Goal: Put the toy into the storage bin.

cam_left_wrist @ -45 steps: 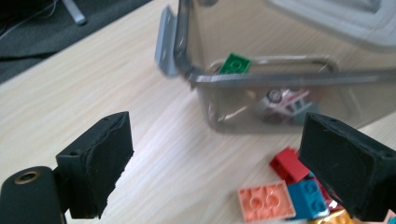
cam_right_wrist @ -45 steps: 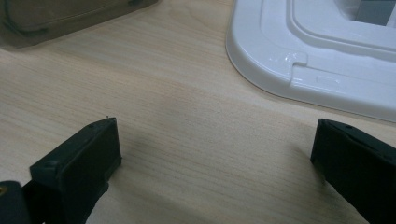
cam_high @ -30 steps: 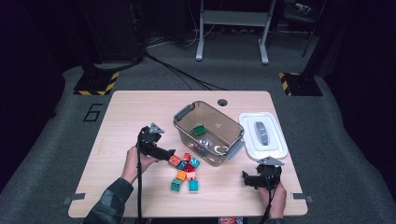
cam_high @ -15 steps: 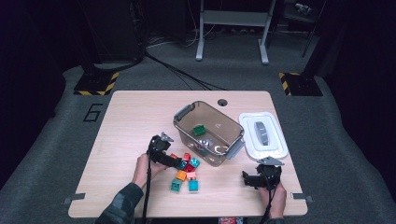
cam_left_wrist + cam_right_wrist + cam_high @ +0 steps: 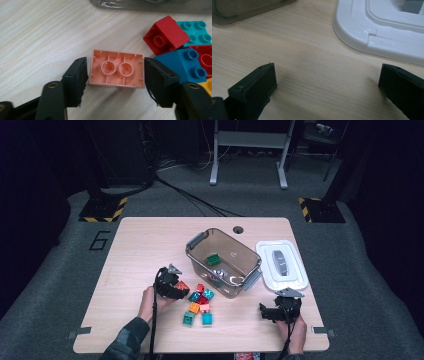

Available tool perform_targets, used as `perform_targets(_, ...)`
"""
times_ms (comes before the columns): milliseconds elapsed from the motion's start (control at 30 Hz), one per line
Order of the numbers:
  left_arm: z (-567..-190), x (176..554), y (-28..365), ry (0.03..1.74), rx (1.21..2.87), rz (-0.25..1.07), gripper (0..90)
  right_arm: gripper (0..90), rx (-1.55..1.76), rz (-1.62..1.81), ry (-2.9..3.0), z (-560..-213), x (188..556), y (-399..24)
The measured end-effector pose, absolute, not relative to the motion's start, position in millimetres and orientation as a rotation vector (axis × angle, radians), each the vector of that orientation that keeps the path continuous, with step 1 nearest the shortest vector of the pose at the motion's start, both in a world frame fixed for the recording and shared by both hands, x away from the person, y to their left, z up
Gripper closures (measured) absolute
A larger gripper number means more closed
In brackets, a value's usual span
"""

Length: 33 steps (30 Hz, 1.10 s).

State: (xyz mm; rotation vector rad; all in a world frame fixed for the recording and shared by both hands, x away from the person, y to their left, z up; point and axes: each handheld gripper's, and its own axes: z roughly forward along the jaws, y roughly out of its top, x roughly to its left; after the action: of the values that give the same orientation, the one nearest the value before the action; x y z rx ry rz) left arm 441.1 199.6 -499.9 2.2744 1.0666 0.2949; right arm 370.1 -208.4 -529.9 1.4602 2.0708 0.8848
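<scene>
Closing squarely on the upturned pink brick

While the left gripper [image 5: 115,71] sits low over the table [image 5: 135,255], its jaws have just been closing around the pink brick [image 5: 116,68], which lies hollow side up at the centre of the left gripper view. I see both pads right at its short ends, flush or nearly so, and I cannot tell whether they press yet, so I treat the brick as bracketed, not held. In the high view that gripper [image 5: 176,289] is at the left edge of the heap of bricks [image 5: 200,302], just below the brown bin [image 5: 197,252], which already holds a green brick [image 5: 214,259].

To do this well, I finish the squeeze slowly and keep the pads flat on the end walls, so the brick does not twist or skid. I watch the right-hand jaw: it stands just beside the blue brick [image 5: 186,65] and the red brick [image 5: 165,35], and a sideways drift would drag them. I lift straight up only once the grip feels firm.

My right gripper [image 5: 327,82] rests with its jaws wide apart on nothing, near the white lid [image 5: 387,30].
</scene>
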Motion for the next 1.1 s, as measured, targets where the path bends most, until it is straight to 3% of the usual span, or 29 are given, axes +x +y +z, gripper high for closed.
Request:
perform_targets(233, -501, 444, 198, 1.068, 2.246, 0.279, 32.4, 0.9, 1.462, 0.883, 2.070, -530, 370, -208)
perform_targets(433, -503, 445, 195, 1.068, 2.253, 0.291, 41.5, 0.9, 1.461, 0.884, 2.071, -530, 370, -208)
perform_targets(1100, -490, 447, 209, 1.071, 2.223, 0.312, 43.1, 0.9, 1.459, 0.884, 2.072, -530, 370, -208)
